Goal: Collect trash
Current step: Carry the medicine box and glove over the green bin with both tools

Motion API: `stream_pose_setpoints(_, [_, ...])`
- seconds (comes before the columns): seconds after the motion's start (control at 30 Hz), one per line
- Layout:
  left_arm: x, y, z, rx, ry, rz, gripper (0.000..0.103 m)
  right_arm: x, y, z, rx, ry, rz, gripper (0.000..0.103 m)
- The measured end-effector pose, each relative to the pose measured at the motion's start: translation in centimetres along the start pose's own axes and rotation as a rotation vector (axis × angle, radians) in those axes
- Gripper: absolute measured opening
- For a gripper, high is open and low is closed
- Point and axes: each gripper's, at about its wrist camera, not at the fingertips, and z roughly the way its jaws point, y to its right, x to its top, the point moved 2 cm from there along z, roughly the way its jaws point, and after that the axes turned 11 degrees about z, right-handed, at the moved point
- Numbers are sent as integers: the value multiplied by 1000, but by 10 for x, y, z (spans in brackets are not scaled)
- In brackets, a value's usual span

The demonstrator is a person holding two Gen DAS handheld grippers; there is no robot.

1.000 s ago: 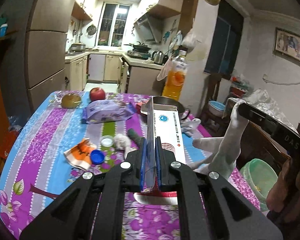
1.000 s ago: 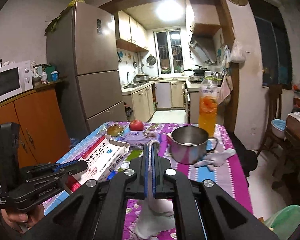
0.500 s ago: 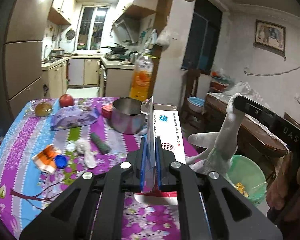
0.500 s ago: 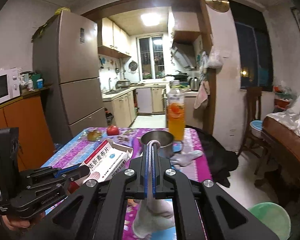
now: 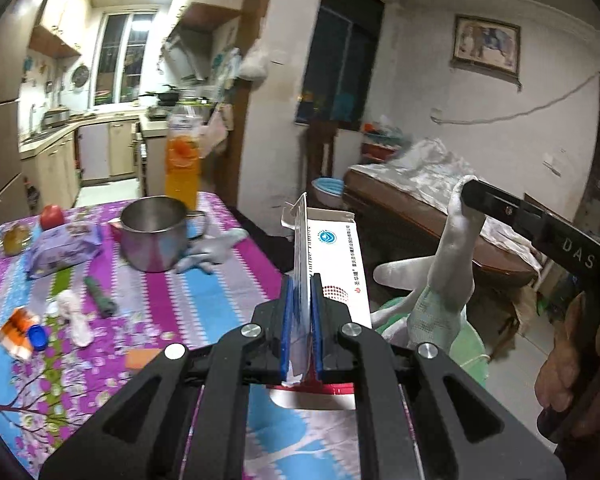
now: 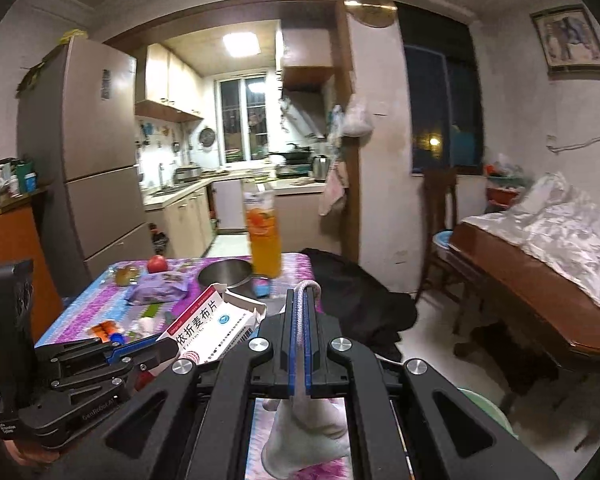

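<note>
My left gripper (image 5: 301,284) is shut on a white medicine box (image 5: 338,252), held in the air past the table's right edge. The box also shows in the right wrist view (image 6: 214,326). My right gripper (image 6: 300,300) is shut on a white glove (image 6: 304,436) that hangs down below it; the glove shows in the left wrist view (image 5: 444,280). A green bin (image 5: 462,346) stands on the floor below the glove; its rim shows in the right wrist view (image 6: 488,404).
On the purple flowered table (image 5: 204,304) lie a second white glove (image 5: 212,250), a steel pot (image 5: 154,232), a wipes pack (image 5: 62,252), a dark green roll (image 5: 100,300), tissue (image 5: 74,312), an orange wrapper with a blue cap (image 5: 22,330), an apple (image 5: 52,216) and a juice bottle (image 5: 182,160). A wooden bed (image 6: 540,280) stands right.
Both grippers have swung right, away from the table and toward the green bin, each keeping its hold. The table has shifted left in both views.
</note>
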Motion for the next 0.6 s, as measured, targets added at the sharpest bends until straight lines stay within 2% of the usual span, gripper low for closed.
stream_pose_setpoints(0.27, [8, 64, 33, -93, -25, 61, 7, 0, 79, -26, -127, -5, 43, 3])
stream_pose_setpoints(0.47, [8, 105, 59, -136, -59, 103, 7, -9, 139, -30, -206, -53, 84, 3])
stream_pose_setpoints(0.6, [2, 126, 78, -155, -92, 126, 7, -20, 165, -24, -233, -96, 108, 3])
